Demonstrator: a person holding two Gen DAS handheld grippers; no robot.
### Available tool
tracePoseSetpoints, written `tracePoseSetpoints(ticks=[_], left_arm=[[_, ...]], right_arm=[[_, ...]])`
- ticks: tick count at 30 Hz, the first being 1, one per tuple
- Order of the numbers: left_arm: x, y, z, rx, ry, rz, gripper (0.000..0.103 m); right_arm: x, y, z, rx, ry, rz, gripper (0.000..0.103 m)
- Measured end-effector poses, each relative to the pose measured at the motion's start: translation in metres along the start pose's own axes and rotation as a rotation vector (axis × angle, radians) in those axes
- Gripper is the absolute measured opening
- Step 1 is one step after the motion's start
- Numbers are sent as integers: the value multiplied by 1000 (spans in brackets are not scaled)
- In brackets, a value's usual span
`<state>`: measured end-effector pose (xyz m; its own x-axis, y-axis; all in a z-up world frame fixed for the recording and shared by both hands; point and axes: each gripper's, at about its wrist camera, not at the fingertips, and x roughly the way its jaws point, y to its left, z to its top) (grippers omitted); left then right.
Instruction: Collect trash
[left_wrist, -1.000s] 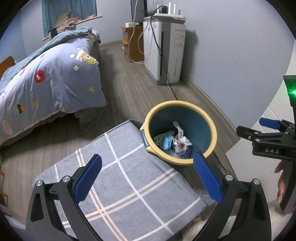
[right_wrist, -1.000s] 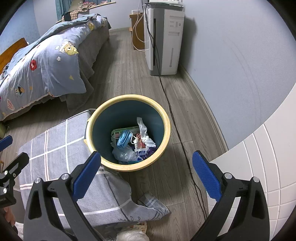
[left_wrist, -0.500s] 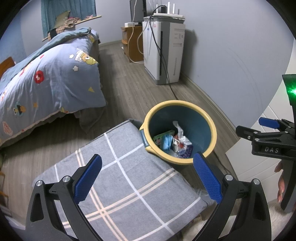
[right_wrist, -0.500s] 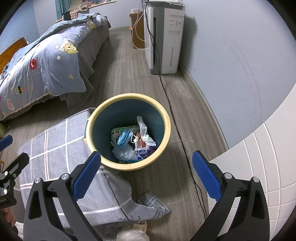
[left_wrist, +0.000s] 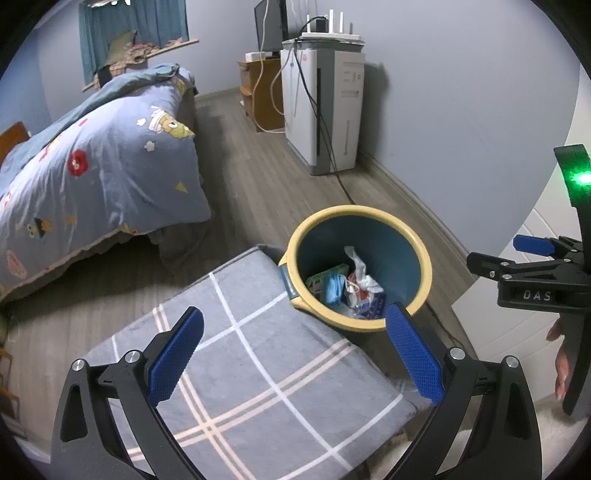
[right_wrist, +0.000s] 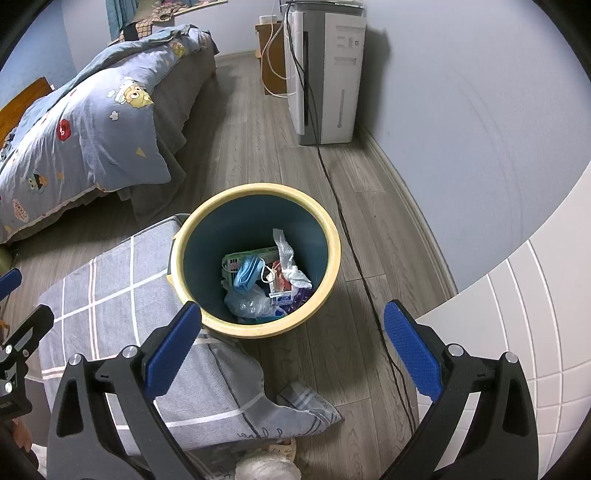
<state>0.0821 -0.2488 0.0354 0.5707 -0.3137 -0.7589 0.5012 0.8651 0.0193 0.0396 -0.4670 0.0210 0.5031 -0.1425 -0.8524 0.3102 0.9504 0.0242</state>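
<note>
On the wooden floor, close against the grey plaid cushion (right_wrist: 122, 295), stands the bin (right_wrist: 334, 236), blue inside with a yellow rim, and nothing about it has shifted since a second ago: both views sit almost exactly as they did, the grippers holding their places. At the bottom of the bin lies the trash (right_wrist: 266, 280): a folded blue face mask (right_wrist: 247, 273) with its white loop, a green-and-white packet behind it, a crumpled white wrapper standing up to the right, a clear plastic bag at the near side and a purple-printed pack next to it.

The right gripper (right_wrist: 288, 347) hangs above the bin's near rim, its blue-padded fingers (right_wrist: 410, 347) spread wide with nothing between them. The left gripper (left_wrist: 291, 354) hovers over the cushion, just left of the bin, jaws likewise wide apart and empty. From the left view the right gripper (left_wrist: 528, 251) shows at the far right edge with a green light glowing on it and a person's fingertips below.

A black cable (right_wrist: 351, 240) runs along the floor to the right of the bin, back to the white air purifier (right_wrist: 325, 74) by the wall. Farther left is the bed with a blue cartoon-print duvet (right_wrist: 92, 129).
</note>
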Motion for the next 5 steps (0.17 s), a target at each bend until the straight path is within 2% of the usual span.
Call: tracePoseSetpoints(ticks=[5], left_arm=[[-3,2,0,0,-6,-1,98]], right_arm=[[2,-1,0,12,8,-4,97]])
